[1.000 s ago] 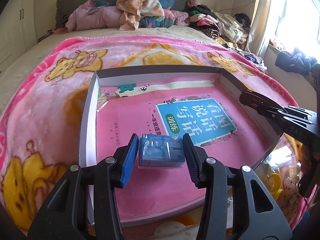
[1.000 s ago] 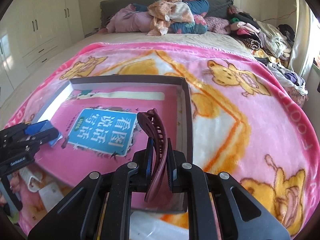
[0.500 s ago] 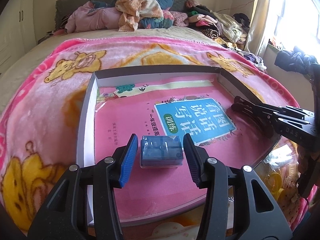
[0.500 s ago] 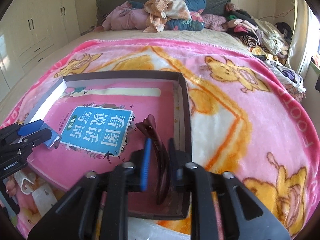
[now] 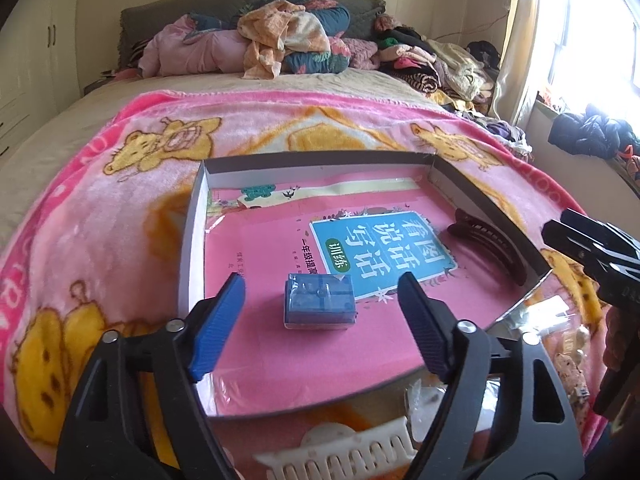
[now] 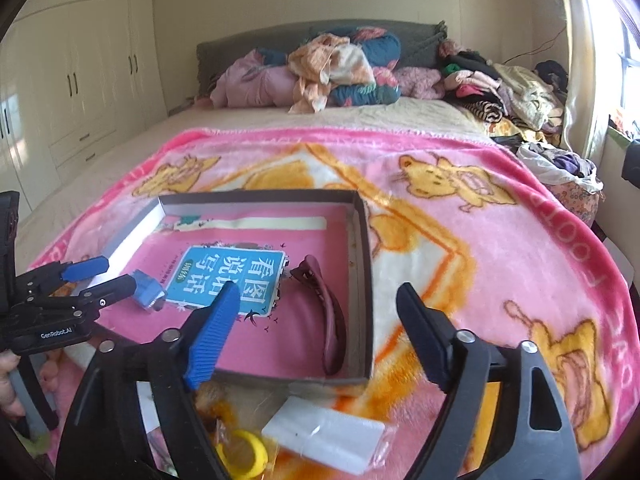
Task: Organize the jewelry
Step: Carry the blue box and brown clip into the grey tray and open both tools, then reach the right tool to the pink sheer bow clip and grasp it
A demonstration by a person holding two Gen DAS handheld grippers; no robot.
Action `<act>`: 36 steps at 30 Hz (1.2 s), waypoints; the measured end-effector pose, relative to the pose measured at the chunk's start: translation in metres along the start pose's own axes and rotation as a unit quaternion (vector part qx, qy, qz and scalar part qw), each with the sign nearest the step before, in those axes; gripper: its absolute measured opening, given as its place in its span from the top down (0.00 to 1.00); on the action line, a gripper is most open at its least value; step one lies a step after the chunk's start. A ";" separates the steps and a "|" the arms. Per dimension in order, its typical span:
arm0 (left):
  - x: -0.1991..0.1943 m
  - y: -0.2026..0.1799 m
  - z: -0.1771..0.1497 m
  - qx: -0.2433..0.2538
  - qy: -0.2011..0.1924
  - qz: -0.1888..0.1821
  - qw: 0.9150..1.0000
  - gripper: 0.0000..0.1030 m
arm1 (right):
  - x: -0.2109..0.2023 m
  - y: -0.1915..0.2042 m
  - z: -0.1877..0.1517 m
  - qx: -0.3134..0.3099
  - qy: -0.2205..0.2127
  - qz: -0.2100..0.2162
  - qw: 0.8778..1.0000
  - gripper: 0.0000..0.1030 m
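one shallow box (image 5: 194,227) at frame centre holds one pink book (image 5: 304,332), one small blue case (image 5: 319,301) and one dark red hair clip (image 6: 327,312). lower frame: one white comb (image 5: 340,465), one yellow ring (image 6: 245,453), one white packet (image 6: 325,433). two grippers (image 5: 322,322) (image 6: 316,332).

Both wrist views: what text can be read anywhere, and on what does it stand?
"GenRobot.AI": on the left gripper body, right wrist view.
"看图说话": big characters on the blue panel of the pink book in the box.
"训练": green oval on that panel.
Smaller print on the cover: too small to read.
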State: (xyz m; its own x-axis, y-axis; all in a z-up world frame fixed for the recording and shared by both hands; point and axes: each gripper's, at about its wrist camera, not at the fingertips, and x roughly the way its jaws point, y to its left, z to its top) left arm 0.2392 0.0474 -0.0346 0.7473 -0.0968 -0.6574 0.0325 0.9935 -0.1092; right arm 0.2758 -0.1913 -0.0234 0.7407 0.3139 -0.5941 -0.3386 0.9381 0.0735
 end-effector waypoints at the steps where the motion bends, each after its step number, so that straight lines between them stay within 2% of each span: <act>1: -0.004 -0.001 0.000 -0.001 -0.004 -0.001 1.000 0.23 | -0.006 -0.001 -0.002 0.004 -0.007 0.000 1.000 0.20; 5: -0.018 -0.005 -0.001 -0.002 -0.017 -0.006 1.000 0.12 | -0.023 -0.003 -0.008 0.008 -0.020 -0.005 1.000 0.19; 8: -0.031 -0.008 -0.001 -0.005 -0.030 -0.010 0.999 0.11 | -0.035 -0.004 -0.013 0.007 -0.028 -0.010 1.000 0.15; 22: -0.075 -0.025 -0.007 0.004 -0.072 -0.023 0.997 0.11 | -0.076 -0.002 -0.027 0.005 -0.056 -0.013 0.998 0.13; 36: -0.093 -0.031 -0.023 0.015 -0.078 -0.031 0.996 0.11 | -0.101 0.006 -0.045 -0.002 -0.058 -0.010 0.998 0.13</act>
State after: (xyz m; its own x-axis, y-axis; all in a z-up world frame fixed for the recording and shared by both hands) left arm 0.1537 0.0244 0.0132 0.8368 -0.1498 -0.5266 0.0997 0.9875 -0.1224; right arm 0.1728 -0.2237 0.0015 0.8097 0.3108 -0.4978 -0.3261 0.9435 0.0588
